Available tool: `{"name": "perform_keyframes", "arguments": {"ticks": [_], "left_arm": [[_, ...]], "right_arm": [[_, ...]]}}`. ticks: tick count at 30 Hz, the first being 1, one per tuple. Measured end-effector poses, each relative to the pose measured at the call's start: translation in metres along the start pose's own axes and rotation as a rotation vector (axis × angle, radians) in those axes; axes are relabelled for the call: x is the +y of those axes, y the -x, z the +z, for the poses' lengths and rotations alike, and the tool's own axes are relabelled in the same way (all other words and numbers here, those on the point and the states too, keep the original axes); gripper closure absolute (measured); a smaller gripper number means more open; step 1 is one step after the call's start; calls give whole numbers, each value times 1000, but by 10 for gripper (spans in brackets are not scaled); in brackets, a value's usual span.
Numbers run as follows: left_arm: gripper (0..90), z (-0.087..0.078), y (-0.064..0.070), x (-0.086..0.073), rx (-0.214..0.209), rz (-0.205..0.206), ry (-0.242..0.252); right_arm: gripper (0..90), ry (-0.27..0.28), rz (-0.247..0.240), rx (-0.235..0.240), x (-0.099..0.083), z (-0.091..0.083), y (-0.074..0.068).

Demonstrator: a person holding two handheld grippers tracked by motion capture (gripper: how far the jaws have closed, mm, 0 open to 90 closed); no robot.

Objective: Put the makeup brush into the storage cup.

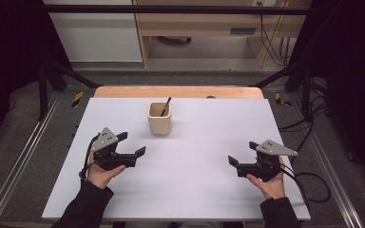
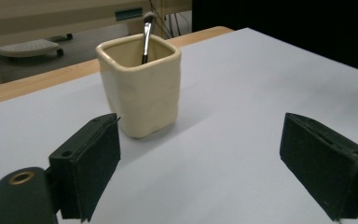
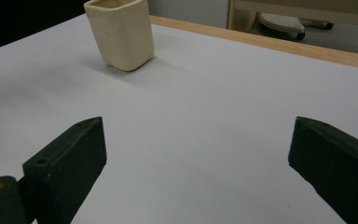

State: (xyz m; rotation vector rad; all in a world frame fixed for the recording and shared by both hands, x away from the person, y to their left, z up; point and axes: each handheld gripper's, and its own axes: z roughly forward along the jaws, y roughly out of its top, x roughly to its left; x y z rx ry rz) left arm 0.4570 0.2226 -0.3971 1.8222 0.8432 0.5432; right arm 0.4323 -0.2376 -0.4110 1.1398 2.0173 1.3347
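A cream square cup [image 1: 160, 118] stands upright toward the back middle of the white table top [image 1: 195, 185]. A thin dark brush [image 1: 166, 106] leans inside it with its tip poking over the rim. In the left gripper view the cup [image 2: 141, 88] sits just beyond the jaws, with the brush [image 2: 146, 37] standing in it. My left gripper [image 1: 131, 145] rests open at the left front, empty. My right gripper [image 1: 243, 154] rests open at the right front, empty; its view shows the cup [image 3: 120, 31] far off at upper left.
A wooden strip [image 1: 178, 92] runs along the table's far edge. Black frame bars [image 1: 57, 71] stand at both back corners. Cables [image 1: 313, 185] lie on the floor to the right. A chair base [image 3: 282, 22] stands beyond the table.
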Motion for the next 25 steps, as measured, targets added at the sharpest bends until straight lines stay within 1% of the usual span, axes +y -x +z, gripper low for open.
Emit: {"name": "perform_keyframes", "arguments": {"ticks": [3,4,7,8,12,14,15,16,17,18,21,23,25], "left_arm": [[98,-4,-2,-6,-9,-17,-7],[97,-6,-3,-10,-8,-14,-14],[96,-9,-5,-13,-9,-17,-11],[99,-11,-7,-17,-15,-29,-6],[98,-13,-8,-23,-15,-29,-12],[97,-15,-8,-26,-13,-22,-22],[98,-17,-10,-30,-12,-30,-22],[98,-17,-10,-30,-12,-30,-22],[98,-19,-12,-35,-13,-43,-26],[98,-19,-12,-35,-13,-43,-26],[98,-21,-15,-40,1,-45,-36],[97,-22,-17,-42,14,-49,-33],[96,-22,-17,-42,18,-48,-32]], "right_arm": [[48,5,3,2,0,-1,0],[48,3,0,2,0,-1,0],[48,-2,-2,1,0,0,0],[48,-5,-4,2,-1,0,0],[48,-5,-5,2,-1,0,0],[48,-4,-5,3,-1,-1,0],[49,-3,-2,5,-1,-1,0],[49,-3,-2,5,-1,-1,0],[49,-3,1,4,-1,-1,-1],[49,-3,1,4,-1,-1,-1],[49,-2,-2,4,-1,-1,0],[50,-2,2,6,-1,-1,-1],[50,-4,0,5,-1,-1,-1]]}}
